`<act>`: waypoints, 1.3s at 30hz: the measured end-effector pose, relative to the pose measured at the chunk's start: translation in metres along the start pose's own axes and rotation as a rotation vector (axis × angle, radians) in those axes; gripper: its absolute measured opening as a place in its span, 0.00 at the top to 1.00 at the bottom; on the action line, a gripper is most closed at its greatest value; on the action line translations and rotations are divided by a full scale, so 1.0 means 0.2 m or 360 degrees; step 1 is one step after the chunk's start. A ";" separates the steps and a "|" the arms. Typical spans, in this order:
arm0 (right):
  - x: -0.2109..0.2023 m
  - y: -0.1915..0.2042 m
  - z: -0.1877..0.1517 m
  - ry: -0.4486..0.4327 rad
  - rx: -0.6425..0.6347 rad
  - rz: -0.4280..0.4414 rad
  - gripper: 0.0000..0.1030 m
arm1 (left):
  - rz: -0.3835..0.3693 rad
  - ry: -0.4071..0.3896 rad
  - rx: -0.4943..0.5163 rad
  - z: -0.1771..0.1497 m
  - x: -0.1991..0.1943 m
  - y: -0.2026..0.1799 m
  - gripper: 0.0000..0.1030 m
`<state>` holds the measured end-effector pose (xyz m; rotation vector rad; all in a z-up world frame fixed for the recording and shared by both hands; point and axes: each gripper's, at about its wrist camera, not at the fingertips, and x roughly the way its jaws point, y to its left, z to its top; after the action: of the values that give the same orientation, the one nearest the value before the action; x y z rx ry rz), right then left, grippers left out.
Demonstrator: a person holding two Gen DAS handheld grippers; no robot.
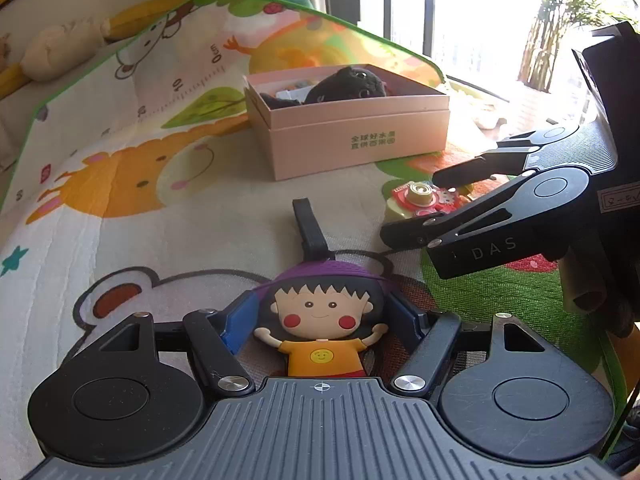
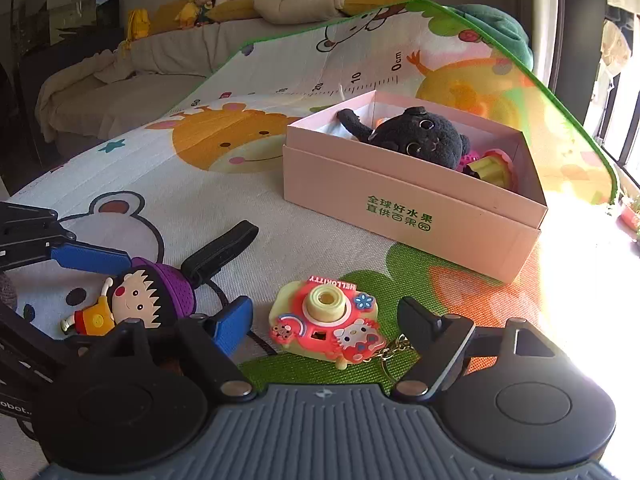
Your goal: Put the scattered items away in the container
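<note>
A flat rubber doll [image 1: 320, 320] with a purple hat and an orange shirt lies on the play mat, its black strap [image 1: 308, 228] pointing away. My left gripper [image 1: 322, 316] is shut on the doll's head, a blue pad [image 1: 240, 320] against each side. The doll [image 2: 140, 296] also shows in the right wrist view. A pink-and-yellow toy camera [image 2: 324, 320] lies between the fingers of my right gripper [image 2: 324, 324], which is open with a gap on both sides. The pink box [image 2: 400, 208] stands behind, open, holding a black plush [image 2: 420, 136] and small toys.
The cartoon play mat [image 2: 240, 184] covers the surface under everything. A sofa with stuffed toys [image 2: 200, 4] runs along the back. Bright windows and a plant [image 1: 560, 20] are on the right side. A keychain [image 2: 390, 354] trails from the toy camera.
</note>
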<state>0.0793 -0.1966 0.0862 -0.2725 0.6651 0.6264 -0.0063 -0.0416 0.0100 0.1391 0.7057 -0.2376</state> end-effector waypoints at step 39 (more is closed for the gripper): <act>-0.03 -0.84 0.61 -0.0149 0.0887 0.0145 0.31 | -0.0367 -0.0356 -0.0148 1.12 0.64 0.34 0.07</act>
<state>0.2389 -0.2784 0.1899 0.3050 0.7367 0.5136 0.2457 -0.0442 0.0971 -0.0580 0.5081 -0.4334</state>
